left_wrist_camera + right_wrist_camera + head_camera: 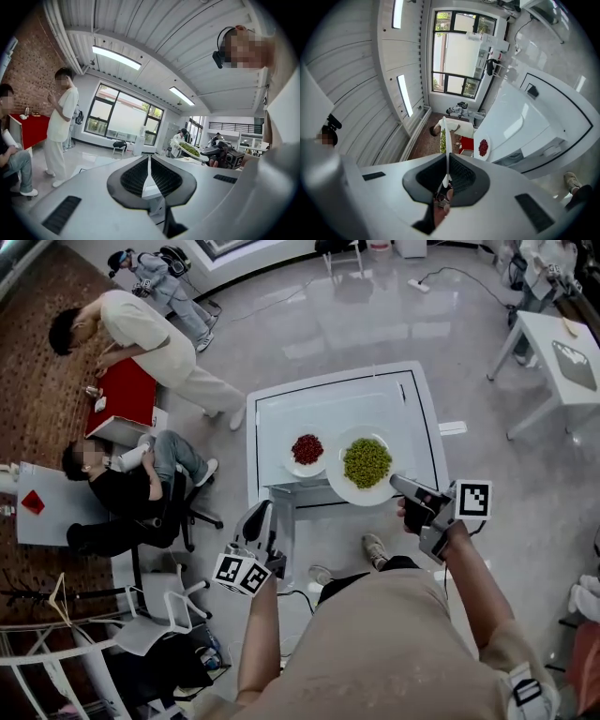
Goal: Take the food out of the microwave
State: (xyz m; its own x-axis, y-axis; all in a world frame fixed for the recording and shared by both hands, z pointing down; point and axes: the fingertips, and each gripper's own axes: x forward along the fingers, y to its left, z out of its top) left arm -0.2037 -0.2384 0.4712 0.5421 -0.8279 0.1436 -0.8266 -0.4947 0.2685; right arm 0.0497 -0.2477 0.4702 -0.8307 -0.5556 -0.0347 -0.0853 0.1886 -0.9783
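Observation:
A white plate of green peas (pixel 366 465) hangs over the front edge of the white microwave (pixel 337 395). My right gripper (pixel 397 486) is shut on its right rim. In the right gripper view the plate (pixel 446 136) shows edge-on as a thin white line clamped between the pads of my right gripper (pixel 447 161). A smaller plate of red beans (pixel 307 449) rests on the microwave's top, also seen as the red bean plate (pixel 483 147). My left gripper (pixel 260 514) is shut and empty, by the microwave's front left corner. From my left gripper (pixel 149 161) I see the pea plate (pixel 190 150).
Two people are at the left, one bending over a red table (pixel 127 395), one seated on a chair (pixel 183 512). A white table (pixel 558 357) stands at the far right. A shoe (pixel 375 549) is on the floor below the microwave's front.

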